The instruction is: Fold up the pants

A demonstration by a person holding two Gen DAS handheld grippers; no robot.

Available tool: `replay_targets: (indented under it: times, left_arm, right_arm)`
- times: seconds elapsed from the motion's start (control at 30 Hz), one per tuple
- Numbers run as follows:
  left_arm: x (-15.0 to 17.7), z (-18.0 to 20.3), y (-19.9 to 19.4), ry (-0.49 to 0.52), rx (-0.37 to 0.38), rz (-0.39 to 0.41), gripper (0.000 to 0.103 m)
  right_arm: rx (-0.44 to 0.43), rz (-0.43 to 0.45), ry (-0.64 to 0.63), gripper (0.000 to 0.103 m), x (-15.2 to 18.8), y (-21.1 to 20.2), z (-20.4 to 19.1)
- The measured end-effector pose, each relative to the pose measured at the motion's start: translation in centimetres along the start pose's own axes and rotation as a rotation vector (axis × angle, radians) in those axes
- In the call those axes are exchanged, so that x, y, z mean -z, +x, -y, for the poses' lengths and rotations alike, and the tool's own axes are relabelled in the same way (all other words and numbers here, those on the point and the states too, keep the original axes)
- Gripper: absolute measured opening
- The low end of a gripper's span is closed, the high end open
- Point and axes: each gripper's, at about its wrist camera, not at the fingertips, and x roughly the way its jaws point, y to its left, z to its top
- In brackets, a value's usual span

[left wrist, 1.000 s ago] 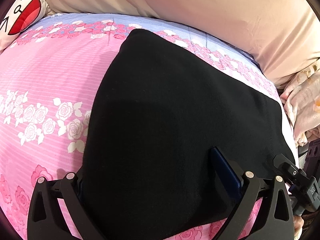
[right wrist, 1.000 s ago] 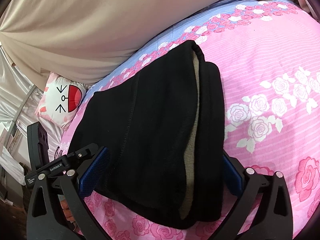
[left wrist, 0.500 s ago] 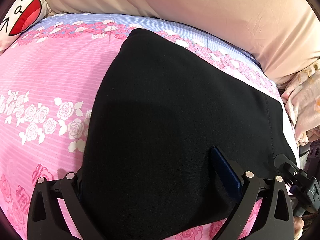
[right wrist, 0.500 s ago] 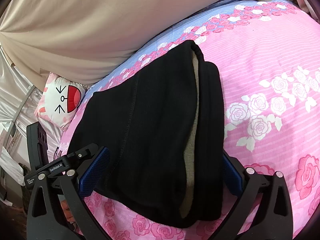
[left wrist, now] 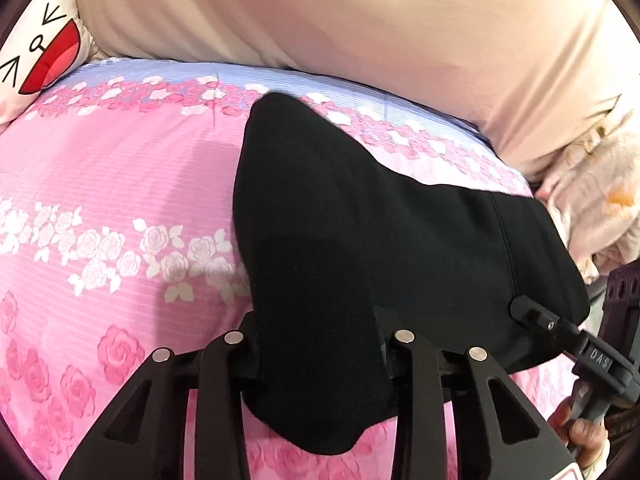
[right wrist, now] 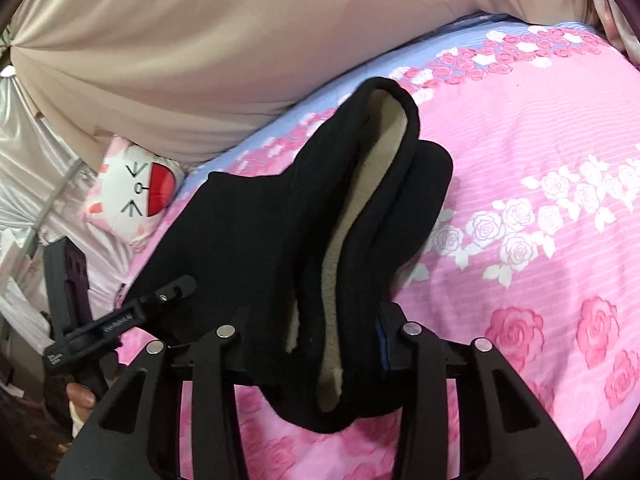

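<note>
Black pants (left wrist: pixel 360 220) with a cream fleece lining (right wrist: pixel 360 216) lie folded on a pink rose-print bed sheet (left wrist: pixel 100 184). My left gripper (left wrist: pixel 316 340) is shut on the near edge of the pants at one end and bunches the cloth. My right gripper (right wrist: pixel 316 332) is shut on the near edge at the other end, where the layered waist shows the lining. Each gripper shows in the other's view, the right one (left wrist: pixel 560 332) at the far right and the left one (right wrist: pixel 132 312) at the far left. The pads are hidden by cloth.
A beige quilt (left wrist: pixel 360 20) runs along the far side of the bed. A white cartoon-face pillow (right wrist: pixel 136 188) lies at the far corner. Cream bedding (left wrist: pixel 592 200) is heaped beyond the other end of the pants.
Both grippers have closed from wide open onto the near edge of the pants. The cloth is now pinched and gathered up between each pair of fingers.
</note>
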Motion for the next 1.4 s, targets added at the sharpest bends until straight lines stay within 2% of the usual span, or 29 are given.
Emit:
replay_targets:
  times: [0.17, 0.2, 0.23, 0.27, 0.3, 0.33, 0.37, 0.4, 0.47, 0.6, 0.63, 0.73, 0.87, 0.9, 0.93, 0.97, 1.0, 1.03, 1.07, 1.13, 1.17, 1.23, 1.3, 1.37, 1.4]
  left_arm:
    - [2.2, -0.7, -1.9, -0.019, 0.081, -0.080, 0.032]
    - [2.9, -0.7, -2.3, -0.012, 0.089, -0.094, 0.034]
    - [3.8, -0.7, -2.6, -0.003, 0.082, -0.108, 0.043]
    - [4.3, -0.8, -2.6, -0.003, 0.065, -0.116, 0.056]
    - [4.7, -1.1, -2.5, -0.008, 0.053, -0.119, 0.060]
    - [5.1, -1.5, -2.2, -0.018, 0.038, -0.122, 0.067]
    - [5.3, -2.1, -2.1, -0.035, 0.031, -0.132, 0.080]
    - [5.4, -2.5, -1.9, -0.062, 0.025, -0.142, 0.084]
    - [5.4, -3.8, -1.7, -0.133, 0.057, -0.149, 0.087]
    - [5.3, -4.3, -1.7, -0.150, 0.093, -0.131, 0.090]
    - [5.2, -4.1, -1.5, -0.146, 0.088, -0.117, 0.091]
    - [4.6, -2.8, -0.6, -0.095, 0.042, -0.096, 0.091]
    - [4.0, -1.6, 0.4, -0.062, 0.029, -0.086, 0.092]
    - [3.9, -1.5, 0.6, -0.058, 0.025, -0.087, 0.092]
    - [3.7, -1.3, 0.8, -0.053, 0.029, -0.090, 0.092]
    - [3.6, -1.4, 0.9, -0.057, 0.034, -0.089, 0.087]
    - [3.6, -1.3, 0.9, -0.063, 0.034, -0.084, 0.081]
    - [3.6, -1.3, 0.7, -0.075, 0.048, -0.081, 0.069]
    - [3.6, -1.3, 0.4, -0.081, 0.057, -0.075, 0.055]
    - [3.5, -1.0, -0.5, -0.061, 0.050, -0.053, 0.038]
    - [3.5, -0.7, -0.9, -0.053, 0.047, -0.046, 0.035]
    - [3.6, -0.5, -1.4, -0.055, 0.049, -0.051, 0.034]
    - [3.6, -0.7, -1.3, -0.059, 0.049, -0.065, 0.038]
    - [3.5, -1.1, -0.3, -0.073, 0.038, -0.093, 0.060]
    - [3.6, -1.3, 0.2, -0.082, 0.037, -0.109, 0.068]
  right_arm:
    - [-0.062, -0.045, 0.057, 0.038, 2.1, -2.8, 0.0]
    - [-0.056, -0.063, 0.054, 0.040, 2.8, -3.3, 0.1]
    - [-0.045, -0.079, 0.049, 0.043, 3.2, -3.3, 0.1]
    - [-0.025, -0.097, 0.057, 0.054, 4.0, -3.4, 0.7]
    - [0.000, -0.113, 0.083, 0.070, 4.8, -3.2, 1.6]
    - [0.011, -0.113, 0.111, 0.072, 5.3, -3.1, 2.6]
    - [-0.005, -0.090, 0.136, 0.071, 5.5, -3.4, 3.3]
    - [-0.033, -0.077, 0.164, 0.072, 5.6, -3.8, 3.9]
    - [-0.032, -0.072, 0.171, 0.080, 5.5, -4.4, 4.2]
    - [-0.048, -0.081, 0.121, 0.097, 5.5, -4.1, 3.3]
    - [-0.046, -0.082, 0.107, 0.098, 5.4, -3.8, 3.0]
    - [-0.019, -0.061, 0.062, 0.098, 5.3, -2.7, 2.2]
    - [-0.005, -0.026, 0.060, 0.096, 4.7, -1.7, 1.9]
    - [0.004, -0.025, 0.054, 0.090, 4.6, -1.2, 1.6]
    - [0.024, -0.023, 0.055, 0.069, 4.5, -1.1, 1.8]
    - [0.035, -0.019, 0.081, 0.057, 4.3, -1.0, 2.2]
    - [0.004, -0.023, 0.110, 0.050, 4.2, -0.9, 2.7]
    - [-0.026, -0.030, 0.131, 0.045, 4.1, -0.8, 3.0]
    - [-0.035, -0.032, 0.137, 0.044, 4.2, -0.8, 3.0]
    - [-0.017, -0.030, 0.107, 0.042, 4.3, -1.0, 2.3]
    - [-0.017, -0.029, 0.096, 0.041, 4.3, -1.3, 1.9]
    - [-0.016, -0.026, 0.080, 0.041, 4.1, -1.6, 1.2]
    - [-0.016, -0.038, 0.078, 0.042, 4.0, -1.6, 0.9]
    - [0.005, -0.047, 0.100, 0.048, 4.1, -1.1, 1.8]
    - [-0.007, -0.059, 0.127, 0.051, 4.1, -0.7, 2.3]
